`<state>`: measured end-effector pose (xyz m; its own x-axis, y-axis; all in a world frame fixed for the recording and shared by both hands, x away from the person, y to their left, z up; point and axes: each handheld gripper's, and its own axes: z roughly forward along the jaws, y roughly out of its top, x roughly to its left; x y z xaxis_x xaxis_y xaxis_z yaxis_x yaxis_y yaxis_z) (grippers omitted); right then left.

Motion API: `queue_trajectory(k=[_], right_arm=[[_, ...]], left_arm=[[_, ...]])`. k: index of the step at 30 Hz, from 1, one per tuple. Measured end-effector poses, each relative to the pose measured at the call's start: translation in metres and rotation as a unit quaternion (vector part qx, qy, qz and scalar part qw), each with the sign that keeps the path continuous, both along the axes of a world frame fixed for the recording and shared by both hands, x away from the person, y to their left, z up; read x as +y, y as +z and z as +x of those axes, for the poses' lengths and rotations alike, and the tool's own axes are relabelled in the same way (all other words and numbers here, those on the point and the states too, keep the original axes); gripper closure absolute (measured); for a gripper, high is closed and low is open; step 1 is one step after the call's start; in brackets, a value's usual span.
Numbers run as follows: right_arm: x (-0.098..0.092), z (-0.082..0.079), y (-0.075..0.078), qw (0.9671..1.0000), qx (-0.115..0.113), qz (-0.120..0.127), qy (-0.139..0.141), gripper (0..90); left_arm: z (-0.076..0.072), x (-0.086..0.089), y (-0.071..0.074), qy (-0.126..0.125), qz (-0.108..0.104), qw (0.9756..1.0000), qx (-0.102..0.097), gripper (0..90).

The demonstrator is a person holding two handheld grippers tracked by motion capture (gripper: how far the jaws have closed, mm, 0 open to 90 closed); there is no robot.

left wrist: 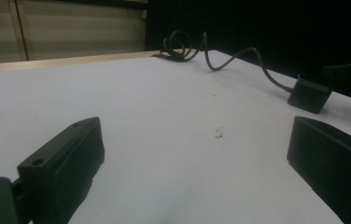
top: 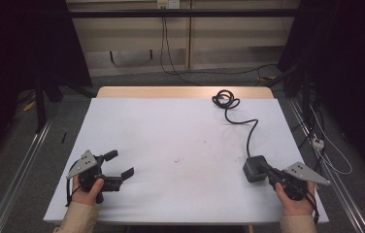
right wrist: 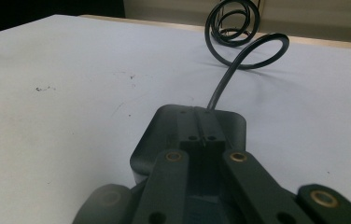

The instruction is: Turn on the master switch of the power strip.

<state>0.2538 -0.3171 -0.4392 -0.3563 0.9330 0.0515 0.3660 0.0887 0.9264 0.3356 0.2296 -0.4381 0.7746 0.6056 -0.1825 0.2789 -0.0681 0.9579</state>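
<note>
The right tongs (right wrist: 200,137) are seen closest, their two black jaws brought fully together with the tips resting over the top of the power adapter (right wrist: 190,135); nothing is clamped between them, and whether the tips actually touch the casing cannot be told. The adapter is a dark, matte block with rounded corners, lying flat on the table (top: 171,136) directly ahead of these tongs, at the table's right front.

From the adapter's far face a cable (top: 239,119) is led away toward the table's back edge, first in a loose S-bend, then gathered into a small coil (top: 224,98) well beyond the adapter. The adapter and its cable therefore run in line with the right tongs' own jaws, so a grip would have to be taken across the block's side faces, which calls for the jaws to be opened first.

The left tongs (top: 121,167) are held far to the left of the adapter, jaws wide apart and empty, pointed toward it across the bare surface. The right hand is clearly the nearer one. The table covering is pale, smooth and lightly scuffed.
</note>
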Motion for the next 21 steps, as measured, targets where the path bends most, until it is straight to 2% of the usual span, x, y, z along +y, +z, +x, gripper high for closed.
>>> queue_trajectory(k=[21], right_arm=[[0.0005, -0.0006, -0.0009, 1.0000, -0.003, -0.003, 0.000, 90.0]], left_arm=[[-0.0005, 0.0000, 0.0001, 0.002, -0.001, 1.0000, -0.001, 3.7]])
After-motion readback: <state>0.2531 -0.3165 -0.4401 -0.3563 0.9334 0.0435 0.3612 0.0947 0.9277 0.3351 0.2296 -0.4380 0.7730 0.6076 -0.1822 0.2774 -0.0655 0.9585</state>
